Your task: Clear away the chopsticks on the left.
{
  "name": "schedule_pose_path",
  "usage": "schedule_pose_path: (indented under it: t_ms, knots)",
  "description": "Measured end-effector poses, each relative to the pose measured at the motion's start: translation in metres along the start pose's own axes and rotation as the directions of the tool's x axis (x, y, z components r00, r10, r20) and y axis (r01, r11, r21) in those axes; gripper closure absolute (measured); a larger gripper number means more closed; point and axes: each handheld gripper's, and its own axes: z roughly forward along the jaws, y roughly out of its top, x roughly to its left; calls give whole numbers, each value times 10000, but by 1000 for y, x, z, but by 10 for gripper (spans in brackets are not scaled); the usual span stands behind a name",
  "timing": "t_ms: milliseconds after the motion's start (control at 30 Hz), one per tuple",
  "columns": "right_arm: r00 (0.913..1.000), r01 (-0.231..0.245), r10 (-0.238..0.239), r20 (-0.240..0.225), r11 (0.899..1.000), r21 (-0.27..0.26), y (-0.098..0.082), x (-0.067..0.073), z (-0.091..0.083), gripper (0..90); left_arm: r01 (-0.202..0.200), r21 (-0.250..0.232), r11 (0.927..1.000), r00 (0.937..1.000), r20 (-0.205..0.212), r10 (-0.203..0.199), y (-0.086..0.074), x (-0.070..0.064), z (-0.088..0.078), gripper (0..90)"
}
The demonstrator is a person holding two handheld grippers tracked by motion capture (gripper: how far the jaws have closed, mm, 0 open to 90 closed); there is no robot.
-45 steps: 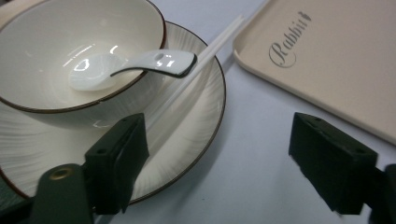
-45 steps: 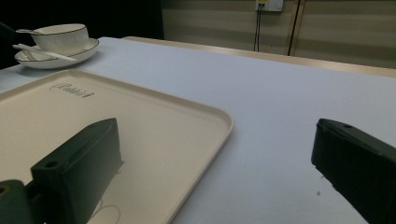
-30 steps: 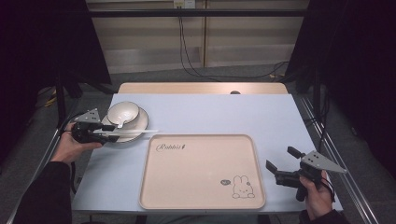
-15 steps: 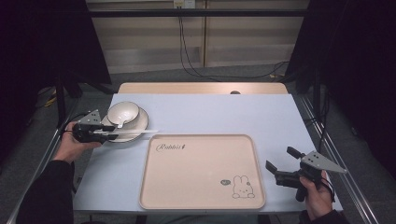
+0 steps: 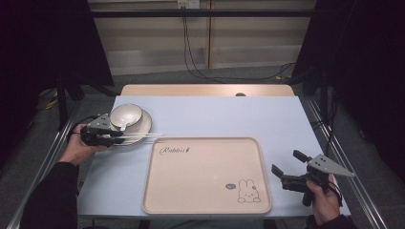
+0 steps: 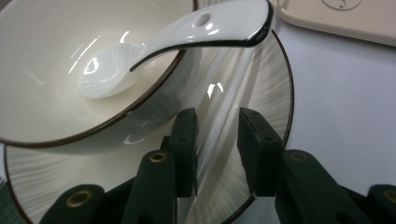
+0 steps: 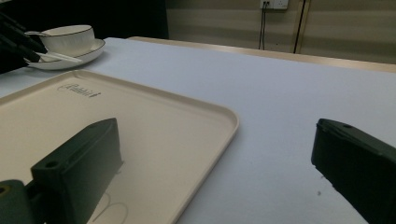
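Here the left gripper's [image 6: 217, 140] fingers have just been closing around white chopsticks [image 6: 224, 102] lying on the ribbed white plate [image 6: 261, 93]; the right gripper [image 5: 290, 171] is released.

Your left gripper [image 5: 116, 139] has just been closing its jaws around the white chopsticks [image 6: 219, 116] lying across the plate [image 6: 275, 93]. The sticks now sit between the two pads; the left pad looks to be against them, with a slim gap showing at the right pad. Your left hand [image 5: 79, 148] has edged slightly inward along the plate's rim.
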Motion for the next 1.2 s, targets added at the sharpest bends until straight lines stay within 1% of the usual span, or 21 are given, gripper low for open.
schedule_pose_path:
  t_ms: [167,200,300,367,433,467,533,567,600,633,700,733,767,800,867,933,1000,1033,1067,1167,1200]
  knots:
    - [9999,-136,136,-2,9999,16,0,0,0,12,-110,76,9999,9999,63,109,4,1,2,760]
    - [9999,-133,133,-15,9999,-12,0,-1,0,12,-267,123,9996,9993,278,264,6,1,2,775]
    - [9999,-156,156,-29,9999,3,0,-1,0,12,-445,197,9988,9980,450,436,7,0,2,825]
    - [9998,-193,193,-22,9998,4,0,-1,0,12,-275,147,9995,9984,508,267,7,0,1,844]
    - [9997,-223,223,-23,9998,8,0,-1,0,12,-303,117,9995,9981,538,296,7,0,1,847]
    - [9996,-290,290,-3,9996,10,0,0,0,11,-97,29,9999,9982,588,95,7,-1,2,848]
    - [9996,-286,286,-2,9996,11,0,0,0,11,-20,-19,10000,9976,693,21,7,0,1,848]
    - [9996,-288,288,-10,9996,11,0,0,0,11,-13,-21,10000,9979,648,15,8,-1,0,849]
    - [9997,-239,239,8,9997,-11,0,-1,1,12,157,-197,9997,9982,585,-145,7,-2,1,850]
    - [9997,-239,239,9,9997,-11,0,-1,1,11,157,-79,9998,9973,721,-151,8,-1,-1,850]
    - [9997,-244,244,1,9997,-6,0,-1,1,11,348,-60,9994,9966,743,-343,8,-1,-3,850]
    - [9997,-252,252,-16,9997,1,0,-1,1,11,607,-285,9978,9958,707,-585,8,-2,-4,850]
    - [9996,-263,264,-24,9997,21,0,-1,1,11,987,-380,9944,9915,894,-950,8,-2,-7,850]
    - [9997,-240,240,-3,9997,51,0,-1,1,11,1047,-434,9936,9916,808,-1010,9,-3,-7,850]
    - [9995,-304,304,-11,9995,53,0,-1,1,11,1068,-376,9936,9907,888,-1032,10,-4,-9,851]
    - [9995,-317,317,14,9995,45,0,-1,1,11,1339,-437,9900,9876,887,-1296,12,-8,-13,850]
    - [9995,-311,311,-3,9995,49,0,-1,1,11,1420,-563,9883,9866,886,-1367,13,-10,-14,850]
    - [9995,-321,321,-9,9995,42,0,-1,1,11,1520,-681,9860,9851,915,-1456,15,-13,-15,851]
    - [9996,-268,268,6,9996,27,0,-1,1,11,1564,-640,9856,9834,1025,-1494,18,-16,-19,851]
    - [9995,-326,325,18,9995,55,0,-1,1,11,1689,-705,9831,9811,1078,-1608,23,-23,-23,850]
    - [9993,-368,368,14,9993,102,0,-1,1,11,1821,-800,9800,9793,1038,-1735,24,-27,-24,850]
